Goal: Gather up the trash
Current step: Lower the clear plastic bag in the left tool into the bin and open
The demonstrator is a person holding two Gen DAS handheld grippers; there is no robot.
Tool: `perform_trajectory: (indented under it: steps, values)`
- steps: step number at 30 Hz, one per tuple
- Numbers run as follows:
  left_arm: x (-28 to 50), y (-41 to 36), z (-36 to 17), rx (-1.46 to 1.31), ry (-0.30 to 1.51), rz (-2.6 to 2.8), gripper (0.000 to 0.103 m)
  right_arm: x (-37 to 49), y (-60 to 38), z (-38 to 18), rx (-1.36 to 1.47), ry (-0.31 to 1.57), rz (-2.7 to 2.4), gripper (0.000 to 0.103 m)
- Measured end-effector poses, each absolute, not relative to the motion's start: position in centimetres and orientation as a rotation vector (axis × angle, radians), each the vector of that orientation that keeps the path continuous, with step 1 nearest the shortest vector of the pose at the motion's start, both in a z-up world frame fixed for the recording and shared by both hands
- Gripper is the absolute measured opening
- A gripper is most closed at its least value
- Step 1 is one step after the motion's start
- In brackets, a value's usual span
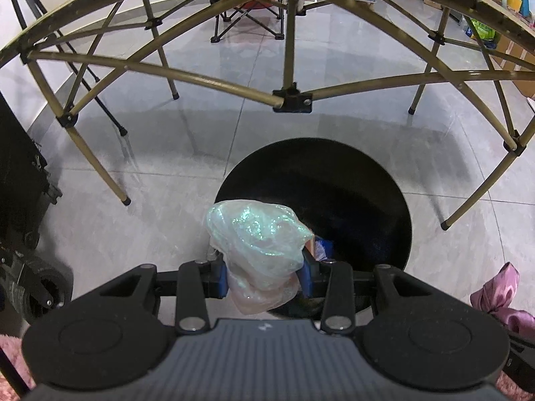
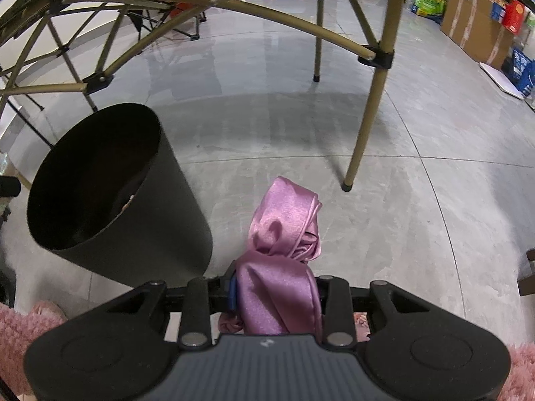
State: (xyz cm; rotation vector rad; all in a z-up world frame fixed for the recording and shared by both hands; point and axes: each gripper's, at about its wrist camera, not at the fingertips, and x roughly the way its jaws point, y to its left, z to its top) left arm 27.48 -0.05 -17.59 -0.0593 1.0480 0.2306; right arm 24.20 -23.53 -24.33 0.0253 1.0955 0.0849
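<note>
folding table legs (image 2: 367, 100), black bin (image 2: 110, 193) beside

Both wrist views look steeply down, close above the floor, sharing the black bin (image 1: 334, 180) and folding table's legs (image 2: 364, 110).

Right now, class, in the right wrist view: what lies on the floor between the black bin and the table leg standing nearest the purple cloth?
Only bare grey floor lies between the black bin and the table leg; the purple cloth hangs in the right gripper, nearer the camera.
</note>
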Motion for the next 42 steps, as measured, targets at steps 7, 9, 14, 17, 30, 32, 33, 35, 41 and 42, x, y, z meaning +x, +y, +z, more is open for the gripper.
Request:
perform_trajectory:
  steps: [7, 9, 14, 17, 30, 32, 33, 35, 41, 42]
  values:
    - [29.4, -1.4, -17.8, -0.057, 1.051, 0.222, 0.039, 24.4, -24.6, -24.4, 0.033, 1.075, 0.051, 0.032]
    - [30.0, -1.8, -17.9, -0.057, 1.055, 0.225, 0.039, 24.5, -24.9, -24.5, 0.035, 1.077, 0.044, 0.032]
    - [31.7, -2.5, -18.1, -0.066, 1.055, 0.243, 0.039, 24.8, -25.7, -25.0, 0.039, 1.087, 0.016, 0.032]
    - [32.3, -3.2, -18.3, -0.062, 1.062, 0.238, 0.039, 24.9, -26.0, -25.2, 0.036, 1.092, 0.006, 0.032]
    - [33.8, -4.3, -19.1, -0.059, 1.105, 0.224, 0.039, 25.5, -25.9, -26.0, 0.018, 1.12, -0.008, 0.032]
    - [33.9, -4.3, -19.1, -0.062, 1.109, 0.223, 0.039, 25.5, -25.9, -26.0, 0.012, 1.119, -0.006, 0.032]
    - [33.8, -4.3, -19.1, -0.062, 1.108, 0.223, 0.04, 25.5, -25.9, -26.1, 0.01, 1.121, -0.008, 0.032]
    - [33.8, -4.2, -19.1, -0.063, 1.109, 0.228, 0.042, 25.5, -26.0, -26.2, 0.012, 1.123, -0.01, 0.032]
    - [33.5, -4.1, -18.7, -0.067, 1.088, 0.252, 0.092, 25.2, -26.0, -26.0, 0.015, 1.117, -0.009, 0.032]
    - [33.4, -4.0, -18.5, -0.067, 1.078, 0.266, 0.099, 25.2, -26.0, -26.0, 0.015, 1.115, -0.009, 0.032]
